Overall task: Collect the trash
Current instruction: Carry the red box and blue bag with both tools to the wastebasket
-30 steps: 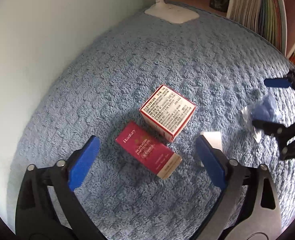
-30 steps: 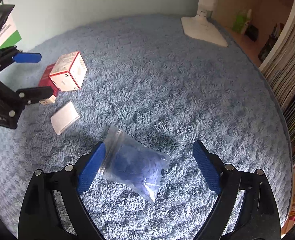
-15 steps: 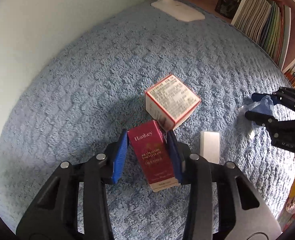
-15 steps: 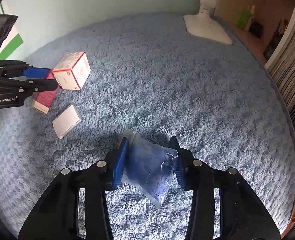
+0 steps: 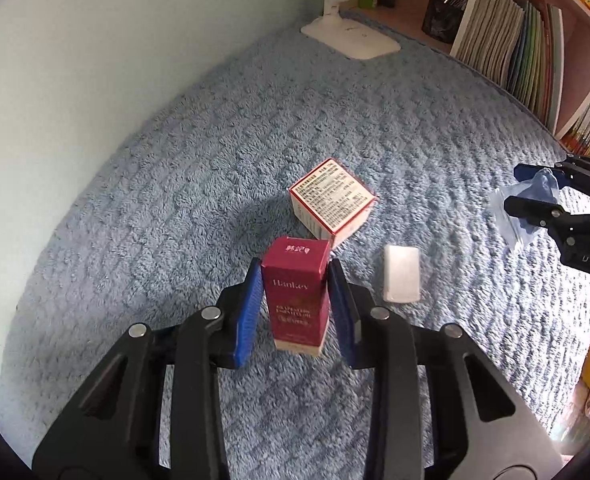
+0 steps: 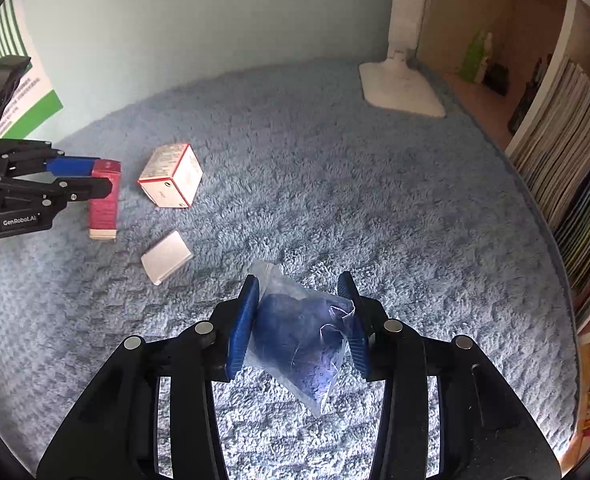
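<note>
"Hankey" red box (image 5: 297, 298) in left tongs (image 5: 295, 304)

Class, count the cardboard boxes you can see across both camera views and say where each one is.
2. The dark red box is clamped in the left gripper; the white box with red edges lies on the blue rug just beyond it. None looks hidden.

Home study corner, blue plush mat (image 5: 223, 152), bookshelf (image 5: 511, 40) of books, white lamp base (image 5: 351, 36), pen holder (image 5: 441, 20)
</note>
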{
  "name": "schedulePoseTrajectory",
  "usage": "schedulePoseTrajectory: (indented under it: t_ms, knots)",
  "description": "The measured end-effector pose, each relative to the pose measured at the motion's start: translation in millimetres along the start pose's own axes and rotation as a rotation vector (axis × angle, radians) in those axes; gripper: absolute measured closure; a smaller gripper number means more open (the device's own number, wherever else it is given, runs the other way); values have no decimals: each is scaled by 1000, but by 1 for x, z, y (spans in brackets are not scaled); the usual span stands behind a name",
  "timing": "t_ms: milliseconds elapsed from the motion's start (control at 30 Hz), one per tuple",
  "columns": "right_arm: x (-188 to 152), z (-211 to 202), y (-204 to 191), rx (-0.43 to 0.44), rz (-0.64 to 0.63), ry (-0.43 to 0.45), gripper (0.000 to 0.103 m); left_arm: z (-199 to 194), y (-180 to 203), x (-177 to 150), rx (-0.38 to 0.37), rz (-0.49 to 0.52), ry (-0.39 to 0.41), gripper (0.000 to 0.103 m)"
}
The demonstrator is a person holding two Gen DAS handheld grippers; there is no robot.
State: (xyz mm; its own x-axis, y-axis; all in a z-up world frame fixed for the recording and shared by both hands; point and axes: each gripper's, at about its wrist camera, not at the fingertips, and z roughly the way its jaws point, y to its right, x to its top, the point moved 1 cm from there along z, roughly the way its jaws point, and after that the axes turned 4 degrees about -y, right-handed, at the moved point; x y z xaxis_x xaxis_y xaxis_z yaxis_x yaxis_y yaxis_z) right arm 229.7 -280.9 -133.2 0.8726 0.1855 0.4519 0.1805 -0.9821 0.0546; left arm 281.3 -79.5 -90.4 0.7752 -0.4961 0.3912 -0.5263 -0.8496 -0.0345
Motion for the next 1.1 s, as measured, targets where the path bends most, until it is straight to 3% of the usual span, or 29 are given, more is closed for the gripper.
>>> schedulePoseTrajectory:
  t_ms: [300,500,800,1100]
  knots:
    - [-29,-41,11,1,47,67,61,-44,35,-7,33,64,43,73]
    - [-64,-76,34,-1,107,110,61,-66,82,-11,44,126,59,73]
    - [-140,-134,76,-51,217,143,61,-87,185,-18,-10,275,77,73]
    - [-244,-189,117,-132,397,153,61,-90,299,-29,-90,464,80,73]
